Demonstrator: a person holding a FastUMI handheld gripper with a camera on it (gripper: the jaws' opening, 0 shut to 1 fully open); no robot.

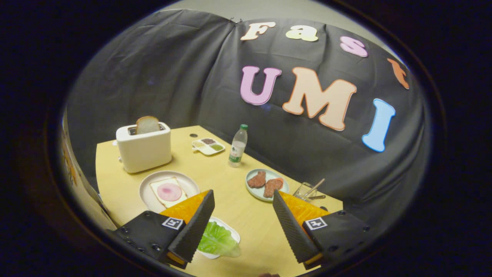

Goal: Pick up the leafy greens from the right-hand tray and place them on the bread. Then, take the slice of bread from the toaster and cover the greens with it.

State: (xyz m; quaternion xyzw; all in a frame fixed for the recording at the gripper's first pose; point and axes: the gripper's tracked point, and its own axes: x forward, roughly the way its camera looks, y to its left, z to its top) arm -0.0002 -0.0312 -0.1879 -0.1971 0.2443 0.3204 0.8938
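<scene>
Here, the gripper [243, 221] gapes wide and empty above the crinkled green lettuce leaf [217, 240] at lower centre; brown-crusted toaster bread slice [147, 125] untouched.

Worktop [238, 215] looks like smooth matt wood laminate, toaster [144, 152] is satin plastic, water bottle [238, 146] clear plastic, and the tool [243, 227], spread open, has ribbed rubbery-looking pads [196, 227].

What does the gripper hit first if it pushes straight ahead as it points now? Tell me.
Probably bare table. The gripper is open, fingers spread, with only tabletop between and just ahead of them. The leafy greens lie beside one finger, off the line. Farther on stands the water bottle, though depth is unclear.
</scene>
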